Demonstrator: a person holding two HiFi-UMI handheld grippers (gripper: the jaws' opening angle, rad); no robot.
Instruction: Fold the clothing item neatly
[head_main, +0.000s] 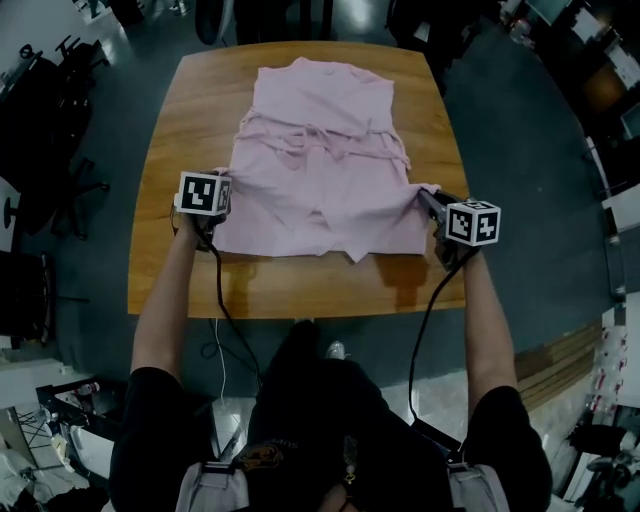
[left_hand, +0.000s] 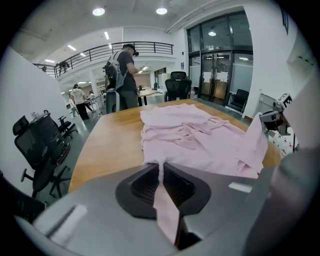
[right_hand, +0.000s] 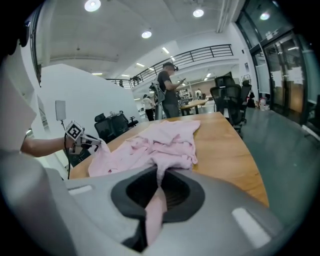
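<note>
Pinching pink garment (head_main: 320, 160) on table (head_main: 180, 285): left hand-held gripper (left_hand: 160, 170), right hand-held gripper (right_hand: 159, 181)

The garment (head_main: 320, 150) is laid on the table (head_main: 300, 290), from near the far edge to past the middle; a bare strip is left before it along the near edge. Its near left corner is pinched in the left gripper (left_hand: 161, 172), its near right corner in the right gripper (right_hand: 159, 182). A chair (left_hand: 42, 145) is seen left of the table, a person (left_hand: 122, 75) behind its far end.
</note>
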